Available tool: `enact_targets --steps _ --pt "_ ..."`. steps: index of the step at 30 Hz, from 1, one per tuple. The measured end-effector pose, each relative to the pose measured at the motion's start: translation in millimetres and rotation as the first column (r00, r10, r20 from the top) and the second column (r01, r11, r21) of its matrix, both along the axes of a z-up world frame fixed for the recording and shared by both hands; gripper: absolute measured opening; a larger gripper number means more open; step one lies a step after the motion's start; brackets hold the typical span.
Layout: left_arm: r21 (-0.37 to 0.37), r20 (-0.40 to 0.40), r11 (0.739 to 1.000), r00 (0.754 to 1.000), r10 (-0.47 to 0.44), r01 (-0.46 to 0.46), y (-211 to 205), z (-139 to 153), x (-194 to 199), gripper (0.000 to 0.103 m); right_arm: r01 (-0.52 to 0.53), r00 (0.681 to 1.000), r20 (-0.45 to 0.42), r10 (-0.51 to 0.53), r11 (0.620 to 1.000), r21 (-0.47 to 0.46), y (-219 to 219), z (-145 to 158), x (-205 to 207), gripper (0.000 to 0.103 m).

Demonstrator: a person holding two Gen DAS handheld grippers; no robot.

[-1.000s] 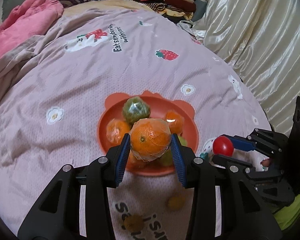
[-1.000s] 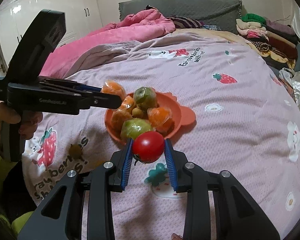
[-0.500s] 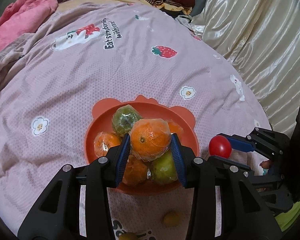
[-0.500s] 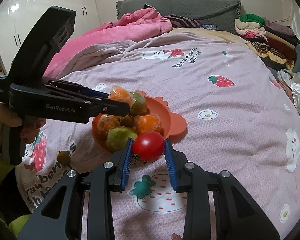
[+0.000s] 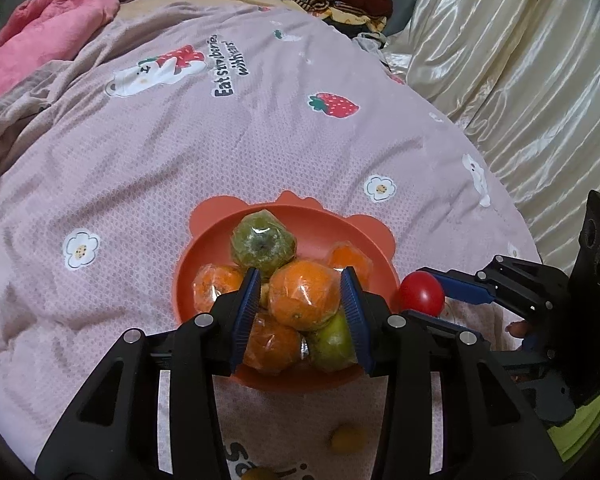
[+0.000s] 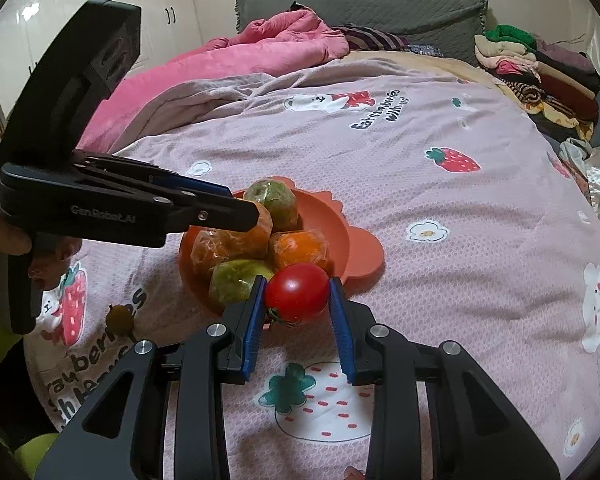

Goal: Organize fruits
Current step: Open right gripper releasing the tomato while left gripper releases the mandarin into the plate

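Your left gripper (image 5: 302, 306) is clamped on a wrapped orange (image 5: 303, 295), held over the orange bowl (image 5: 328, 222) and touching the pile in it. The pile: a green fruit (image 5: 263, 242) at the back, two more wrapped oranges at the sides, an orange and a green one below. Your right gripper (image 6: 298, 306) is closed on a red tomato (image 6: 297, 291), just beside the bowl's (image 6: 342, 236) right rim, above the pink bedspread (image 6: 460, 208). Two small yellowish fruits (image 5: 346, 438) lie on the bedspread near the bowl.
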State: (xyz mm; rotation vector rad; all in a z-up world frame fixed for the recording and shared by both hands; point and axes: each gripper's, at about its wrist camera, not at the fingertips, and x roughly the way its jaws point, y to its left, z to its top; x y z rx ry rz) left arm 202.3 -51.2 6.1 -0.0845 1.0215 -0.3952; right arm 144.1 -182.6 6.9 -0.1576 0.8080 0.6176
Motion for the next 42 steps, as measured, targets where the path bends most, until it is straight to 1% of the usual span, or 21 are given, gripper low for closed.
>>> enact_targets --steps 20,23,26,37,39,42 --pt "0.004 0.019 1.000 1.000 0.011 -0.011 4.4 2.6 -3.7 0.033 0.010 1.000 0.000 -0.010 1.000 -0.003 8.4 -8.7 8.0 0.031" --pt "0.007 0.023 1.000 1.000 0.011 -0.012 4.7 3.1 -4.5 0.033 0.012 1.000 0.002 -0.012 1.000 -0.005 8.3 -9.4 6.2 0.035" --pt "0.007 0.025 1.000 1.000 0.014 -0.014 5.1 4.2 -5.1 0.033 0.018 1.000 0.003 -0.018 1.000 0.001 6.7 -8.9 4.6 0.042" --pt "0.006 0.034 1.000 0.999 0.017 -0.017 6.7 6.0 -6.9 0.033 0.027 1.000 0.008 -0.027 1.000 0.011 3.0 -6.7 -3.2 0.051" --pt "0.005 0.037 1.000 0.999 0.020 -0.020 7.5 6.4 -7.4 0.033 0.023 1.000 0.010 -0.024 1.000 0.012 2.8 -5.3 -5.4 0.058" --pt "0.003 0.039 1.000 0.999 0.024 -0.025 8.7 7.2 -8.3 0.035 0.027 1.000 0.014 -0.027 1.000 0.013 1.7 -3.3 -7.9 0.061"
